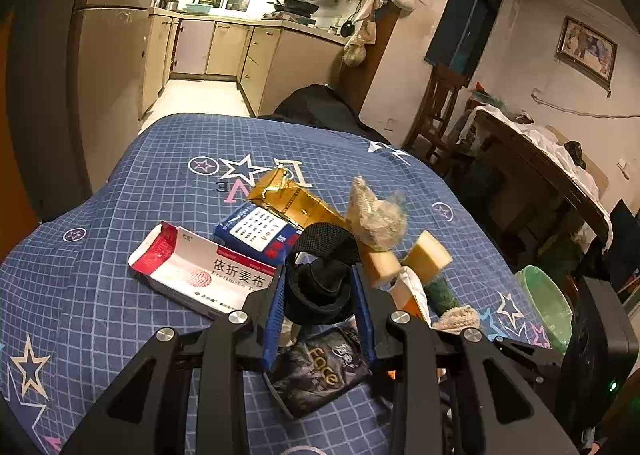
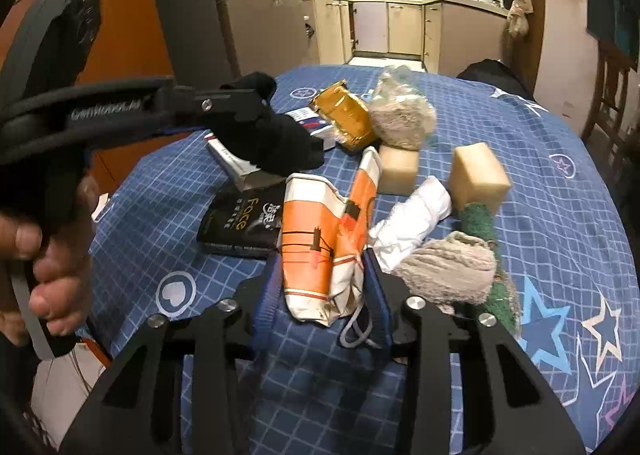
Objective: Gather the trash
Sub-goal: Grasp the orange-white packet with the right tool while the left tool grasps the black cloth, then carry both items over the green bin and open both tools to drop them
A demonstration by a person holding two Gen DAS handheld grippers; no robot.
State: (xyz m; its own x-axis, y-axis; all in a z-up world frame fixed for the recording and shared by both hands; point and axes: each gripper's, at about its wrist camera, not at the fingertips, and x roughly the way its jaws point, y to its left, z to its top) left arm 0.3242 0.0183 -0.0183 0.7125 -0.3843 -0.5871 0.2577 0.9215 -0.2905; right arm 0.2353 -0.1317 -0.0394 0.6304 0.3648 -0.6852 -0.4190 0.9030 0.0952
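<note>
My left gripper [image 1: 320, 287] is shut on a black fabric strap [image 1: 324, 271], held just above the blue checked tablecloth [image 1: 120, 183]. Under it lies a black "Face" packet [image 1: 320, 371]. From the right wrist view the same strap [image 2: 280, 143] hangs from the left gripper, which a hand [image 2: 48, 255] holds. My right gripper [image 2: 324, 275] is shut on a crumpled orange and white paper cup [image 2: 312, 247] lying on the cloth. A grey elastic loop [image 2: 356, 331] lies between its fingers, behind the cup.
Around lie a red-white medicine box [image 1: 200, 275], a blue box [image 1: 260, 233], a gold packet [image 1: 296, 203], a plastic-wrapped wad [image 1: 376, 215], two sponges [image 2: 398, 171] [image 2: 478, 175], white tissue [image 2: 416, 219], a grey rag [image 2: 448, 267]. A green bin [image 1: 544, 307] stands past the table's right edge.
</note>
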